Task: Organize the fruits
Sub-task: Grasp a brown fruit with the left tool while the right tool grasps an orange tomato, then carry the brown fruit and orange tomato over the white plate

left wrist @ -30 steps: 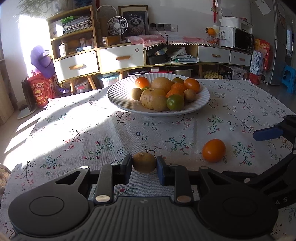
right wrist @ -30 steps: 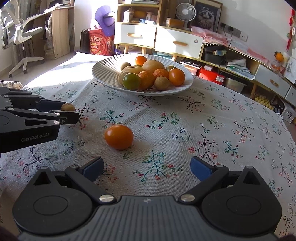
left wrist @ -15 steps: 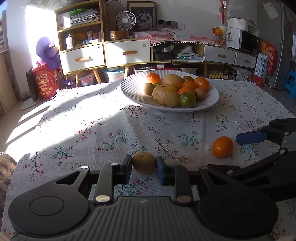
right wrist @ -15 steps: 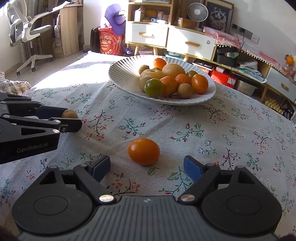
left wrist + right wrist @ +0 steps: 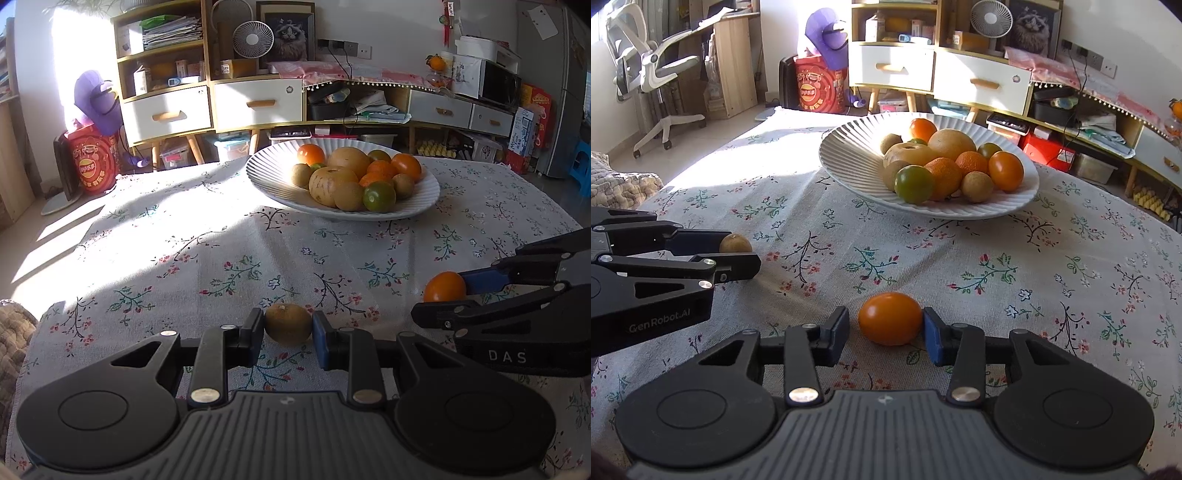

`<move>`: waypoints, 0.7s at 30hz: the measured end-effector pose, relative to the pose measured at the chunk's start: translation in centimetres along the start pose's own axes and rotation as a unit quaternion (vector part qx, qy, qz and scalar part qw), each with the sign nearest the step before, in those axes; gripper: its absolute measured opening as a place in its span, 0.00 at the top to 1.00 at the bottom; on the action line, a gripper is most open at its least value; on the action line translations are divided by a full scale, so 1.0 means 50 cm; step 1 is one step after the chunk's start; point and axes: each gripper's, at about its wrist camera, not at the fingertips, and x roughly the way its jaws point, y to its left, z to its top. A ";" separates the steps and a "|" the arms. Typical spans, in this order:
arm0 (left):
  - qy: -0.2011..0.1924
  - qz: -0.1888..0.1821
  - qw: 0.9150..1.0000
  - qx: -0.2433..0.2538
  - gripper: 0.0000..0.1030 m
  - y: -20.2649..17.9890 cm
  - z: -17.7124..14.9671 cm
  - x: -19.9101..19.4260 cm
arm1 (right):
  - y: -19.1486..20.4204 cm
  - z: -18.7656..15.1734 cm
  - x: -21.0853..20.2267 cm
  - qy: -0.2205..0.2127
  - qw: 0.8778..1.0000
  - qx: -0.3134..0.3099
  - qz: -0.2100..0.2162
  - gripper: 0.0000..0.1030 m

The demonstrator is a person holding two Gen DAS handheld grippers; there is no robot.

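**Gathering the last strays: two fruits left outside the plate**

Clamped between the pads of the left gripper [image 5: 288, 329], a small brown, rough-skinned round fruit [image 5: 288, 324] sits low over the floral tablecloth [image 5: 207, 258]; whether it has cleared the cloth cannot be told. Just to its right, a glossy orange tomato-like fruit [image 5: 890, 318] rests on the cloth between the fingers of the right gripper [image 5: 886, 328], whose jaws are drawn in around it: the right pad looks to touch, a sliver of gap shows on the left, so no firm grip yet. Farther back stands the white ribbed ceramic plate [image 5: 846, 166], heaped with a dozen or so orange, green and brown fruits. By the look of it, the sorting is nearly finished: these two pieces appear to be the only ones off the plate, and both have yet to be carried there.
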 end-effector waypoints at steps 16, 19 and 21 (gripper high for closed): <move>0.003 -0.018 1.000 -0.010 0.85 -0.005 0.016 -0.002 | -0.009 0.010 -0.010 -0.002 1.000 0.007 0.005 0.69; -0.001 -0.023 1.000 -0.014 0.85 -0.006 0.026 -0.005 | -0.015 0.019 -0.017 -0.008 1.000 0.014 0.005 0.69; -0.002 -0.027 0.999 -0.019 0.85 -0.007 0.033 -0.006 | -0.022 0.026 -0.023 -0.012 1.000 0.022 0.007 0.69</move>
